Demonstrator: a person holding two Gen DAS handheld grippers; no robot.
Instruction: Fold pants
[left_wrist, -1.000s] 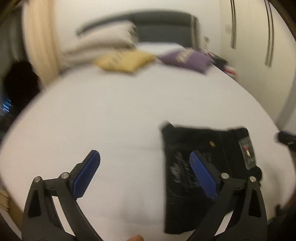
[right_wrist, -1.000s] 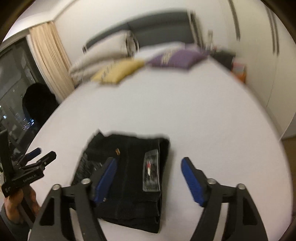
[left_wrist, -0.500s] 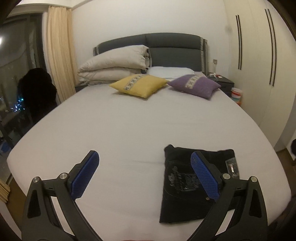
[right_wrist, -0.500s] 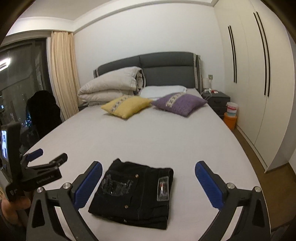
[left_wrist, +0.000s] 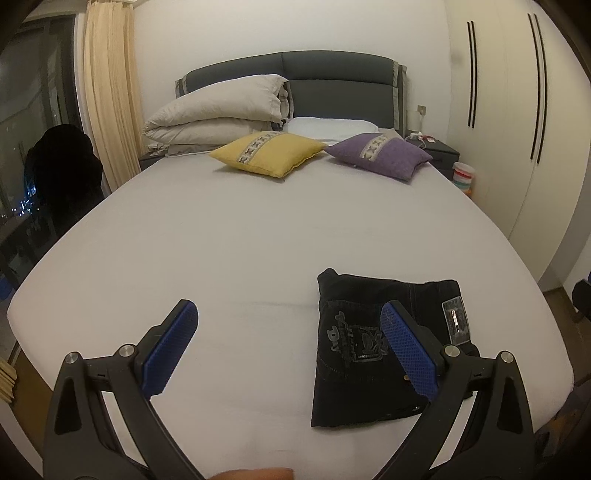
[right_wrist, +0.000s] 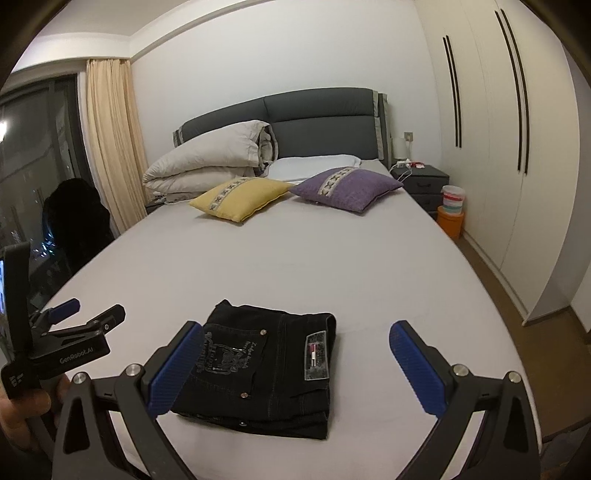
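Observation:
Black pants (left_wrist: 362, 347) lie folded into a compact rectangle on the bed near its foot edge, pocket print and waist label up; they also show in the right wrist view (right_wrist: 266, 365). My left gripper (left_wrist: 288, 347) is open and empty, held above the bed to the left of the pants; it also shows in the right wrist view (right_wrist: 86, 312). My right gripper (right_wrist: 295, 365) is open and empty, held back above the pants, touching nothing.
The white bed (left_wrist: 221, 240) carries a yellow cushion (left_wrist: 269, 153), a purple cushion (left_wrist: 380, 155) and a folded duvet (left_wrist: 214, 118) at the headboard. A nightstand (right_wrist: 421, 181) and wardrobe (right_wrist: 517, 147) stand on the right; a dark chair (right_wrist: 74, 218) on the left.
Both grippers have pulled back and risen away from the folded pants. The views have steadied from blur, and the pants lie unmoved.

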